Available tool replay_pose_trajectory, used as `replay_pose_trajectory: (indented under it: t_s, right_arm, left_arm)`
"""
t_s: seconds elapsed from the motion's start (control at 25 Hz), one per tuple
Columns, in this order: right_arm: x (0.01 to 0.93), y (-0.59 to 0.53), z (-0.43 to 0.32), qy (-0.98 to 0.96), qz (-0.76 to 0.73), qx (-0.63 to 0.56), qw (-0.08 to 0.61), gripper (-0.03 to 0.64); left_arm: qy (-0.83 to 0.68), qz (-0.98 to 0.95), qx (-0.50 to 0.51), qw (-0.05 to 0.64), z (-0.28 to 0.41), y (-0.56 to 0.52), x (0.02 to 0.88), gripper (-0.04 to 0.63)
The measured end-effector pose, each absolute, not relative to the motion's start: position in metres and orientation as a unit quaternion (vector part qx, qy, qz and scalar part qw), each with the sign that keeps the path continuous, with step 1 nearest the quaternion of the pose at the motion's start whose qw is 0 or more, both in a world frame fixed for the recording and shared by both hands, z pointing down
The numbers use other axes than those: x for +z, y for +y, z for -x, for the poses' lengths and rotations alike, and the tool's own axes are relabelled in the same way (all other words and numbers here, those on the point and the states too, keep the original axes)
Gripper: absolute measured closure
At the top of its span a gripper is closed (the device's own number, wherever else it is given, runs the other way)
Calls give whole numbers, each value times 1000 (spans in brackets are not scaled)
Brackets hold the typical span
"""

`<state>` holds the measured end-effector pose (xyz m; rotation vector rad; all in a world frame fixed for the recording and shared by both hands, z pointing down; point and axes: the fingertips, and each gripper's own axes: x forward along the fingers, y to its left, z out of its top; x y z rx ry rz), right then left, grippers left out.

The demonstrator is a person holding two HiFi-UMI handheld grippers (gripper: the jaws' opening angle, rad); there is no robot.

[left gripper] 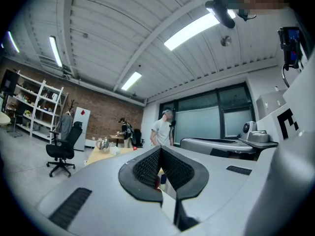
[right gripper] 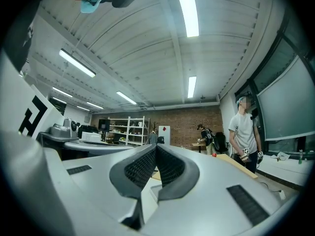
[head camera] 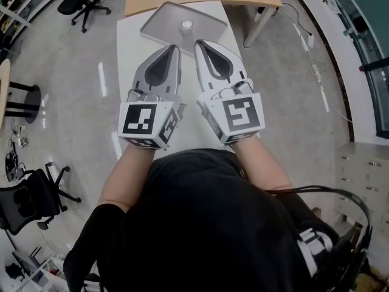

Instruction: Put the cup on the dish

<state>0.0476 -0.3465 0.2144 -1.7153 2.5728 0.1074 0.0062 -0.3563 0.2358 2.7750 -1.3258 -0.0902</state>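
Over the white table, left gripper and right gripper hover closed, empty; cup sits on dish.

Left claw and right claw side by side, both held level, jaws closed and empty

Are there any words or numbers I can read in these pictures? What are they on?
There are none I can read.
Left white marker cube and right white marker cube: black square patterns, not letters.
Small red sign on the far white cabinet: too small to read.
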Motion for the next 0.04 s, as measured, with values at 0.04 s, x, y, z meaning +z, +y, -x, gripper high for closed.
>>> replay_pose_trajectory:
  t_s: [0.04]
  right_arm:
    - [214,-347,-46,832,553,34,24,604]
  left_arm:
    - [-431,-901,-28,33,-5,-357,237,597]
